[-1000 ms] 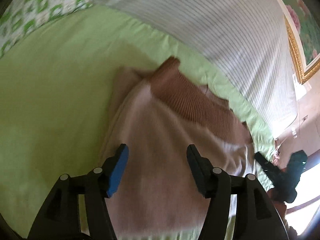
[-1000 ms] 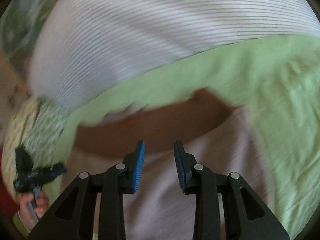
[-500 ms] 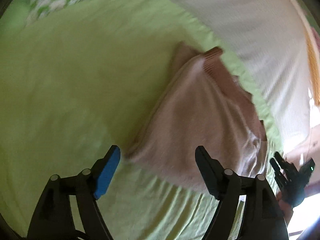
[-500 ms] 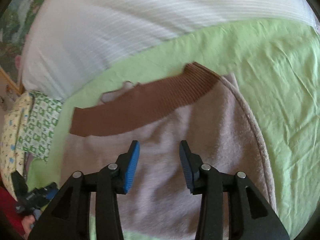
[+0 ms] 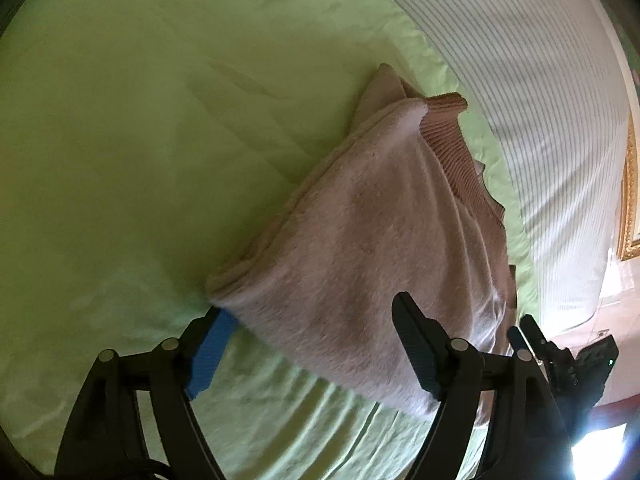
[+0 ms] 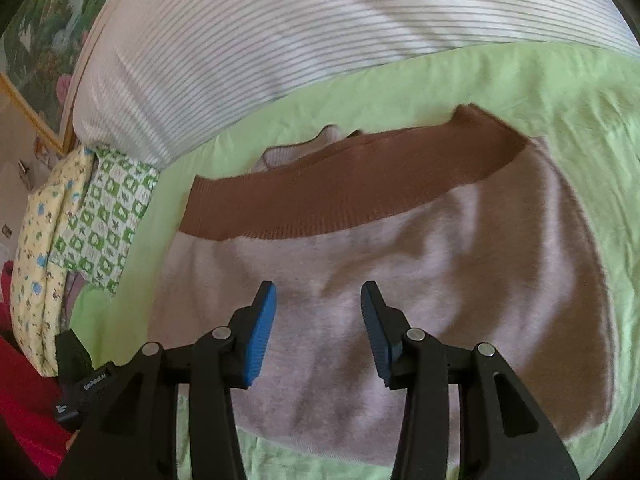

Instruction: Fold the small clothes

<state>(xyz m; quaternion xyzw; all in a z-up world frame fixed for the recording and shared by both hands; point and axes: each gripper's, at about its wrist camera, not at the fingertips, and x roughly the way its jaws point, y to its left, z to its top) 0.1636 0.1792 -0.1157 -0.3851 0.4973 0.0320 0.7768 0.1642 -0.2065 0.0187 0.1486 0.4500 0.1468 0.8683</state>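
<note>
the folded pink sweater (image 5: 360, 248) now lies flat on the green sheet (image 5: 140, 140), its brown ribbed hem (image 6: 344, 196) at the far edge toward the striped white bedding (image 6: 320, 32). a second ago both tools sat low over the fleece with their jaws narrower and the pictures were smeared; now the views are sharper and take in nearly the whole bundle, so both hands seem to have drawn back toward the near side. the left gripper (image 5: 316, 344) has gone from half spread to wide and its jaws are opening a little more; the near left corner of the sweater lies between them, the blue pad just beside the folded edge, but nothing is pinched. the right gripper (image 6: 318, 328) has also widened, to a middling gap, and hangs over the near middle of the fleece with only cloth seen beyond the pads, not clamped. in the right wrist view the other tool shows at the lower left beside a patterned green and yellow cloth (image 6: 80, 216). my reading: the fold has just been laid down and released, and the garment looks close to done, perhaps needing one more fold or a smoothing.
</note>
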